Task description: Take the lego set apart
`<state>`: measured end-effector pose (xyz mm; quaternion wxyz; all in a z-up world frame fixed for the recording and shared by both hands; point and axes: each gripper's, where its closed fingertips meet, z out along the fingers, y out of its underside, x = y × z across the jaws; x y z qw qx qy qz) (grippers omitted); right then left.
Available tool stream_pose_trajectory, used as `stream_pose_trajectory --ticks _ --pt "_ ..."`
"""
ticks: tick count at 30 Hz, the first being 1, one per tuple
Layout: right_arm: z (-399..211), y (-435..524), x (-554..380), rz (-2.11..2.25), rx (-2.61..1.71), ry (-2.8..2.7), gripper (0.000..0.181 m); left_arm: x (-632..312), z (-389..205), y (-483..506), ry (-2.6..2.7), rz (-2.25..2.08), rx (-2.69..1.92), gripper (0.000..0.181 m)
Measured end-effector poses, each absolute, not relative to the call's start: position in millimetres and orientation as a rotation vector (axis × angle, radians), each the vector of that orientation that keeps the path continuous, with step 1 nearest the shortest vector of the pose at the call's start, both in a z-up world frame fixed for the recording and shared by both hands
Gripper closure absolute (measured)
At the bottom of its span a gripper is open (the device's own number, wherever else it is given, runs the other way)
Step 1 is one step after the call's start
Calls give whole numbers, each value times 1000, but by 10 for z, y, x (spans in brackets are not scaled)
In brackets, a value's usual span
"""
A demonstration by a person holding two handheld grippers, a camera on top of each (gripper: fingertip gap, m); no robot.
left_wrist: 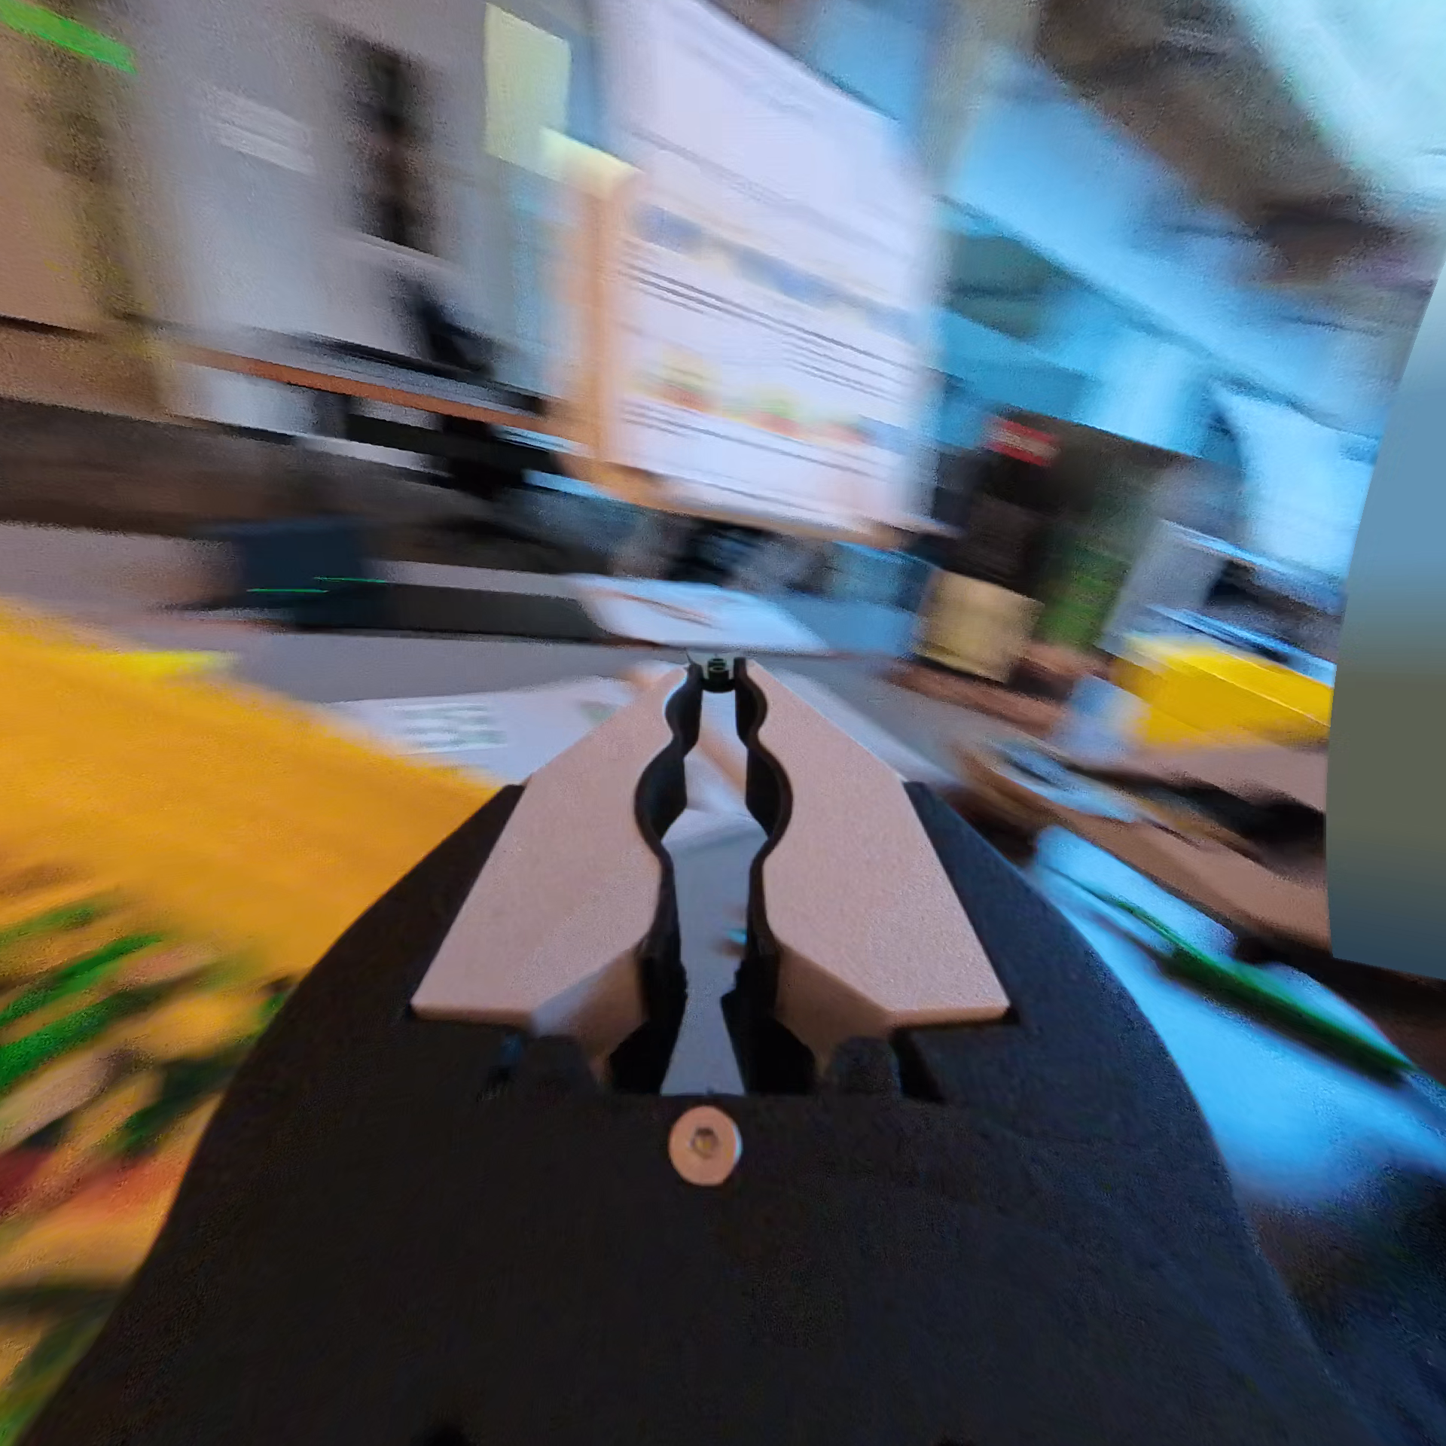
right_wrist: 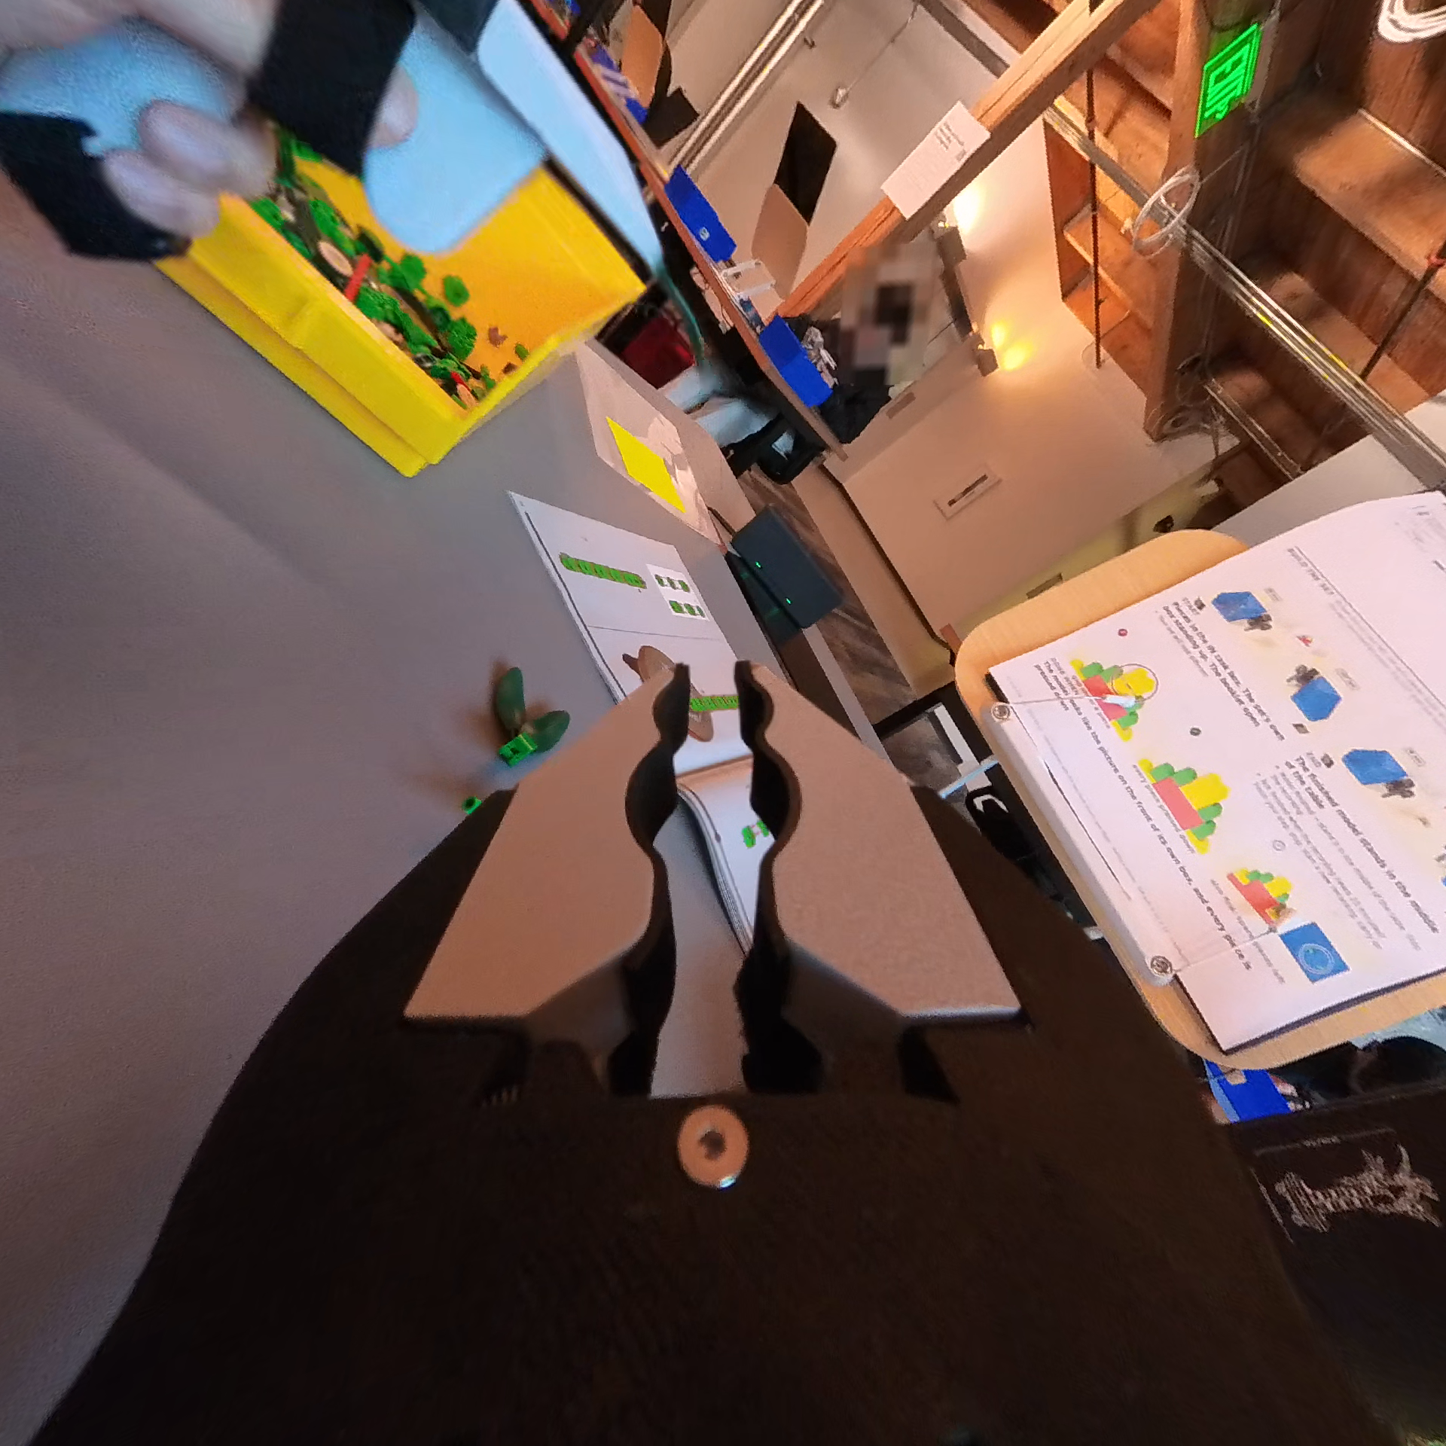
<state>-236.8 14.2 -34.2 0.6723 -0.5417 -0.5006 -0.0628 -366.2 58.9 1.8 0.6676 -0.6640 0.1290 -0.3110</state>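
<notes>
The left wrist view is smeared by motion. My left gripper (left_wrist: 714, 673) is shut on a small dark and pale lego piece (left_wrist: 714, 670) pinched at the fingertips. The yellow bin (left_wrist: 156, 782) is a blur at its left. In the right wrist view the yellow bin (right_wrist: 313, 329) holds several green lego pieces (right_wrist: 391, 289), and a hand (right_wrist: 180, 156) holds a black gripper body above it. My right gripper (right_wrist: 710, 677) is slightly open and empty, above the grey table (right_wrist: 196, 704). A green leaf piece (right_wrist: 524, 716) and a tiny green stud (right_wrist: 470, 803) lie on the table to its left.
An open instruction booklet (right_wrist: 626, 610) lies ahead of the right gripper by the table's far edge. A wooden stand with a printed sheet (right_wrist: 1252, 743) is at the right. A black box (right_wrist: 782, 579) and a yellow note (right_wrist: 645, 465) sit by the far edge. Across from one pair of fingers to the other is roughly 15 cm.
</notes>
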Motion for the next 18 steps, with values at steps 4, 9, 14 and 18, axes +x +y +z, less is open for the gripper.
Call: stream_pose_trajectory --ticks 4,9,14,18 --pt "-381 143 -2386 -141 -1224 -1145 171 -4794 116 707 -154 -421 -1406 176" --pt "-410 160 -2378 -135 -1241 -1146 171 -4937 -157 853 -257 -470 -1536 175" --pt "-390 186 -2340 -136 -1253 -1121 171 -5011 -312 931 -317 -480 -1608 120" --pt "-313 232 -2248 -139 -1272 -1051 172 -4975 -150 883 -261 -439 -1538 124"
